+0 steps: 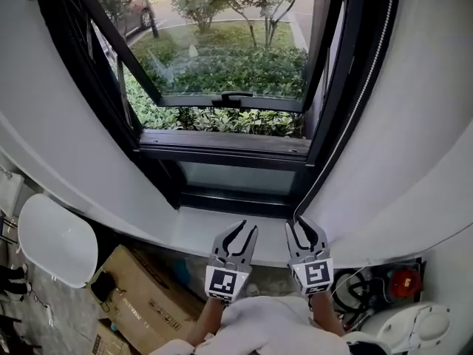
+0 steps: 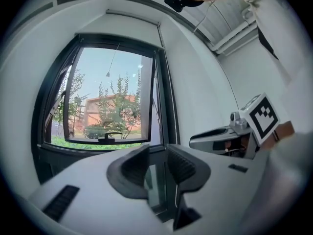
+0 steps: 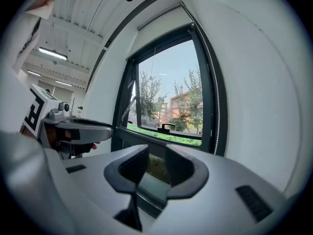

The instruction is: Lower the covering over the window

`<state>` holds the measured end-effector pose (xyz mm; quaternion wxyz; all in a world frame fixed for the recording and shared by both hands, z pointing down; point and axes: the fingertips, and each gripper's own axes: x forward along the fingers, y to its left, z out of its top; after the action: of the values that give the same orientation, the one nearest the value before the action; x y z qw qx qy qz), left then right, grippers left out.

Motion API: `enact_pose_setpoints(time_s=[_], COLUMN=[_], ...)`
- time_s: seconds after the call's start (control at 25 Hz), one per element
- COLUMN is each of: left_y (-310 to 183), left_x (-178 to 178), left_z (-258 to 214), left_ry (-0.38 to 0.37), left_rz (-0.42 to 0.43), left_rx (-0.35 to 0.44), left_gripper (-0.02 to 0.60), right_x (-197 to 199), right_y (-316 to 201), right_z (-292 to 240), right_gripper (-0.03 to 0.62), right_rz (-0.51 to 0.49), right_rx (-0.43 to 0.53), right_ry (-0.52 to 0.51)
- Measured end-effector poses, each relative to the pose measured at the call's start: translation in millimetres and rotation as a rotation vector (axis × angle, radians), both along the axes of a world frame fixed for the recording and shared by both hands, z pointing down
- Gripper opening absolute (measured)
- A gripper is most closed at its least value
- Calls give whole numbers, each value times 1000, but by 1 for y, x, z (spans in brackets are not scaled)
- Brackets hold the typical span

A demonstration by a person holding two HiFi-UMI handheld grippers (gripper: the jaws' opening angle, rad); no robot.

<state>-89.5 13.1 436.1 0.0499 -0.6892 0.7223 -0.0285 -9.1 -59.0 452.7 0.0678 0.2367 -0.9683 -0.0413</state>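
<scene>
The covering I'm meant to bring down looks like a roller blind, wound up in the narrow bar (image 2: 132, 17) across the top of the window (image 1: 236, 43), so the glass is fully bare and the lower sash stands pushed out to the garden. I judge the cloth itself to be light and too high to seize; the place to take hold is the bead chain (image 3: 217, 129) hanging along the right side of the dark frame down toward the sill (image 1: 196, 228). That chain should be thin, slack and nearly weightless, apt to swing away from a touch, though its beads ought to stop it sliding once pinched. I cannot tell from here which strand lowers the blind. My right gripper (image 1: 307, 237) is the nearer one, just short of the chain's lower end, its jaws parted with nothing between them. My left gripper (image 1: 235, 239) sits just beside it over the sill, jaws likewise spread and empty. I'd close squarely across one strand and pull straight down, steadily, to spare the mechanism.
</scene>
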Motion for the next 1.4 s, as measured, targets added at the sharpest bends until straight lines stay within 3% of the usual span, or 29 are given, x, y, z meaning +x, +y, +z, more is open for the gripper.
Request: enact_pose_setpoints(time_s=[0.56, 1.16, 1.4], left_y=[-77, -150, -166], left_x=[11, 36, 36], left_z=[6, 20, 27], left_ry=[16, 27, 31], left_rz=[205, 300, 287], left_rx=[-14, -59, -85], left_gripper=[112, 112, 112], right_x=[11, 13, 10], right_y=[-45, -89, -102], right_z=[0, 11, 12], right_gripper=[86, 87, 89], right_rz=[209, 320, 323], right_rx=[-17, -84, -97], right_ry=[9, -32, -55])
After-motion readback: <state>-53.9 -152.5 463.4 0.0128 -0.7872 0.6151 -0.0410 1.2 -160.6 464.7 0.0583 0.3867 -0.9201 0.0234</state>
